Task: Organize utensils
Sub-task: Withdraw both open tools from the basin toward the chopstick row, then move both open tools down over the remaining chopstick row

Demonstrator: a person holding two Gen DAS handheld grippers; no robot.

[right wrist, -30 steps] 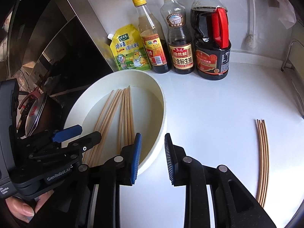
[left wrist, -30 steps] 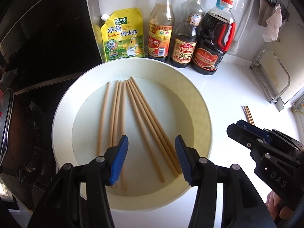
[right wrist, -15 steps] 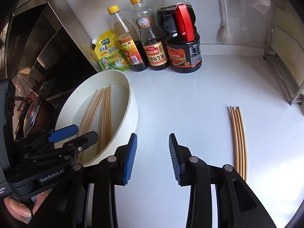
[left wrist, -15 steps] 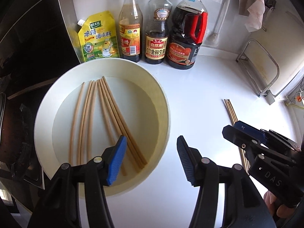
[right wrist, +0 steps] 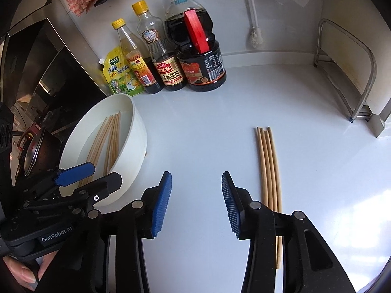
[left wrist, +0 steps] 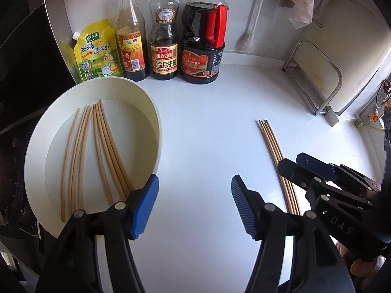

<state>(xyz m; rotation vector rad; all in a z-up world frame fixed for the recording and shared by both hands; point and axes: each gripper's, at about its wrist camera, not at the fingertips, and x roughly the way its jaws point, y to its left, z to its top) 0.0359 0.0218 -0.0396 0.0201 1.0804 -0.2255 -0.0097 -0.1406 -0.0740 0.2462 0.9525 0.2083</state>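
A white round basin [left wrist: 156,122] [right wrist: 139,131] at the left holds several wooden chopsticks [left wrist: 102,146] [right wrist: 110,141]. A second bundle of chopsticks [left wrist: 273,151] [right wrist: 267,166] lies side by side on the white counter to the right. My left gripper [left wrist: 194,205] hangs over bare counter between the basin and that bundle; its jaws are opening and nothing is between them. My right gripper [right wrist: 196,204] hovers just left of the counter bundle, jaws also opening and empty. Each gripper shows at the edge of the other's view, the right gripper [left wrist: 317,171] and the left gripper [right wrist: 73,173].
A yellow seasoning pouch [left wrist: 97,53] and three sauce bottles [left wrist: 166,39] stand along the back wall. A metal rack [left wrist: 315,78] holding a board stands at the right. A dark stove with a pot [right wrist: 31,151] lies left of the basin. A brush [right wrist: 254,36] hangs on the wall.
Both grippers have swept to the right, from over the basin to the open counter near the loose chopsticks. Both pairs of jaws have spread wider.
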